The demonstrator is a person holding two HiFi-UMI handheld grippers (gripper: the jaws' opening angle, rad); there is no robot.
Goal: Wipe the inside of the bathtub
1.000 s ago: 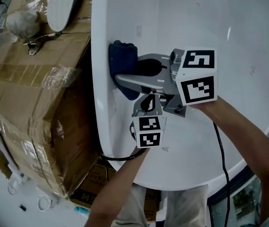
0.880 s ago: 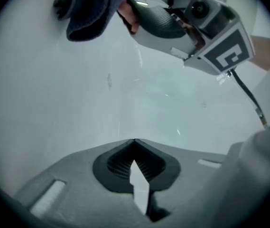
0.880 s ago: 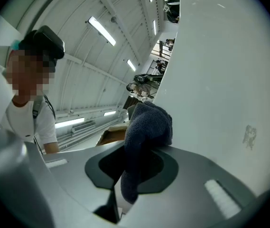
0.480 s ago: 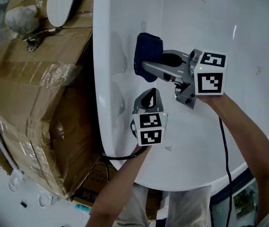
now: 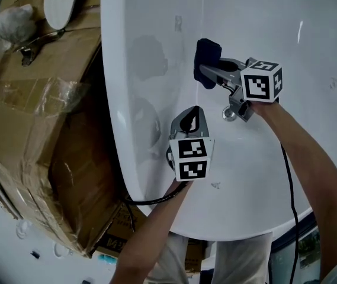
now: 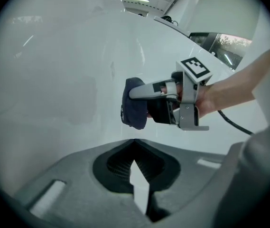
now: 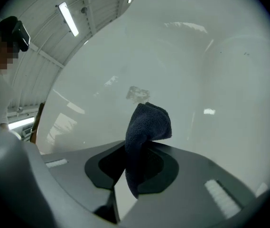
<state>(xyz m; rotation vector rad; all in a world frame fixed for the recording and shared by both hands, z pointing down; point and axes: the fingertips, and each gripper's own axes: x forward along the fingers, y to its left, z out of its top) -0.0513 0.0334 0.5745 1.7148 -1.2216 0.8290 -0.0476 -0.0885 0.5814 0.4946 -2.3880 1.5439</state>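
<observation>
Two claws: both hovering inside the white bathtub [image 5: 156, 28].
Right claw [image 5: 206, 70]: clamping a dark blue cloth [image 5: 205, 55], holding it against the tub wall ahead.
Left claw [image 5: 189, 118]: sitting closed, empty, beside the right claw.

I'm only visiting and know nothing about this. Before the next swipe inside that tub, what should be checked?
1. Cloth gripped by right tool: ok, pinched between its jaws.
2. Cloth pressed on bathtub wall: cannot tell.
3. Left tool out of the way: ok, shut, empty, apart from the cloth.
4. Wall ahead clean: not ok, a pale smudge shows just beyond the cloth.
5. Cable clear of the cloth: ok, it trails back along the arm.
</observation>
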